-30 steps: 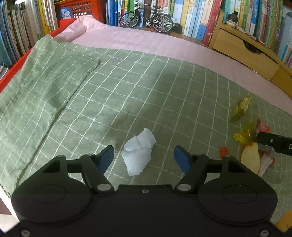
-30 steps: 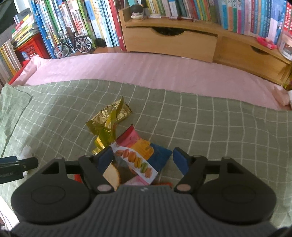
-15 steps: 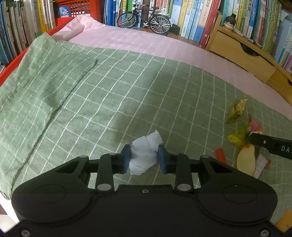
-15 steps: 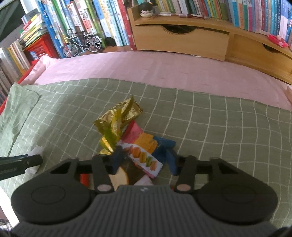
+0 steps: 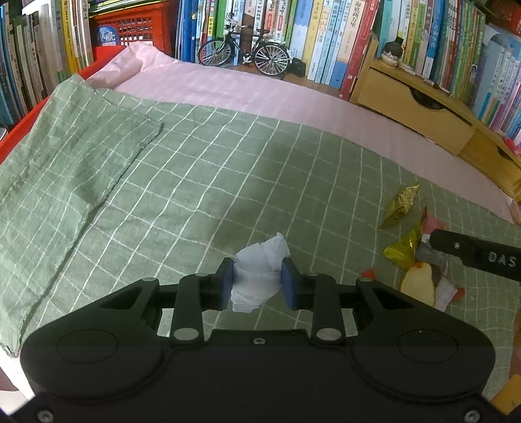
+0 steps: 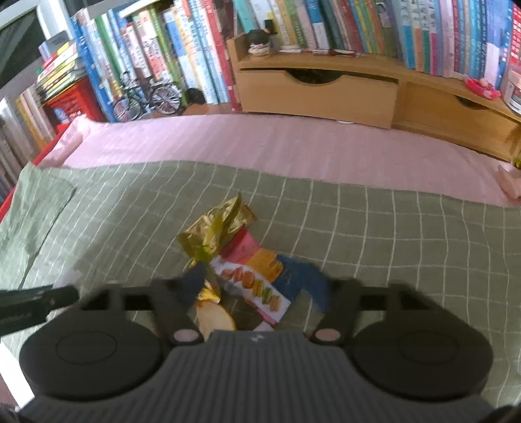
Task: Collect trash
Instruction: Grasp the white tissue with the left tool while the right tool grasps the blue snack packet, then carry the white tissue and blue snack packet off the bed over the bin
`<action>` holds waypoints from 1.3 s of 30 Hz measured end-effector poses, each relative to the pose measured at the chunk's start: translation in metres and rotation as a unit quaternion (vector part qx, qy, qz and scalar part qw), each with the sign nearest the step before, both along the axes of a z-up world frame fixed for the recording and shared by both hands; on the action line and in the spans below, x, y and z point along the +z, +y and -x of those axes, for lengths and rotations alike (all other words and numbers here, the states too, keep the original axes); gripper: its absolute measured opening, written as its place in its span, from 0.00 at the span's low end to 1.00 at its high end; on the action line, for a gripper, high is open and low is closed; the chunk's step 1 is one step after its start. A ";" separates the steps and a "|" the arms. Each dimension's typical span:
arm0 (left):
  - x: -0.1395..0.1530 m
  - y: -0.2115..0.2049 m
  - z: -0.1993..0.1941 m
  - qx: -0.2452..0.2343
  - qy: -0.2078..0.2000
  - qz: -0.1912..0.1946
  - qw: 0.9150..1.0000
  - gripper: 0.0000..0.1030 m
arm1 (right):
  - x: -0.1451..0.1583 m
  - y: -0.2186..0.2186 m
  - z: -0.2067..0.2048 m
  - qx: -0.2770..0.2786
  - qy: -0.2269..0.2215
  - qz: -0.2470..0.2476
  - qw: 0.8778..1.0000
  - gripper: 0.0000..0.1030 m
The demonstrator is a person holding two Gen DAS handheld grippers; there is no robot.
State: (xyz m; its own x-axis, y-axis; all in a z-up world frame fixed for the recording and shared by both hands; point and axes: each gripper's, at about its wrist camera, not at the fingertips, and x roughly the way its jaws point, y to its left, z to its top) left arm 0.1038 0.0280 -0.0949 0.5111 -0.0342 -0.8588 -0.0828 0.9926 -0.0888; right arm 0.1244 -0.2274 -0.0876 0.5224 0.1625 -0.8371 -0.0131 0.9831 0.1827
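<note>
My left gripper [image 5: 257, 286] is shut on a crumpled white tissue [image 5: 260, 266], held just above the green checked cloth [image 5: 195, 182]. To its right lie gold foil wrappers [image 5: 400, 203] and a pale apple-like slice [image 5: 418, 281], with one finger of the right gripper [image 5: 472, 253] over them. In the blurred right wrist view my right gripper [image 6: 257, 283] stands open, its jaws on either side of a colourful macaron wrapper [image 6: 260, 260]. Just beyond it is the gold foil wrapper [image 6: 218, 227], and the slice [image 6: 215, 320] lies under the left jaw.
A pink sheet [image 6: 260, 149] covers the surface behind the green cloth. Further back stand a wooden drawer organiser [image 6: 319, 94], rows of books [image 5: 325, 39], a model bicycle [image 5: 247, 55] and a red basket [image 5: 130, 26]. The cloth is folded over at the left [image 5: 65, 162].
My left gripper closed on the tissue and lifted it slightly. My right gripper's jaws narrowed around the wrapper pile, then spread again, and its view tilted up.
</note>
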 end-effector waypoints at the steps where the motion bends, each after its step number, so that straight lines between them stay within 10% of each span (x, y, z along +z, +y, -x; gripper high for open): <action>1: 0.001 0.000 0.001 0.000 -0.001 0.000 1.000 0.28 | -0.001 0.000 -0.002 -0.004 0.002 0.004 1.000 0.79; 10: 0.003 0.001 0.005 0.006 -0.001 0.004 1.000 0.28 | -0.031 0.002 -0.022 -0.018 0.046 0.003 0.999 0.84; 18: 0.005 -0.001 0.009 0.010 -0.007 0.010 1.000 0.28 | -0.023 0.010 -0.016 0.022 0.035 -0.006 0.999 0.36; 39: 0.033 0.007 0.059 -0.030 -0.031 0.024 0.999 0.28 | 0.035 0.028 0.052 0.018 -0.009 -0.012 1.000 0.36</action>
State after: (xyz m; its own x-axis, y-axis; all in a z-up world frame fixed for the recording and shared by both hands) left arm 0.0446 0.0346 -0.0615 0.5586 -0.1077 -0.8224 -0.0160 0.9900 -0.1405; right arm 0.0725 -0.1995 -0.0531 0.5315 0.2016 -0.8227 -0.0520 0.9772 0.2059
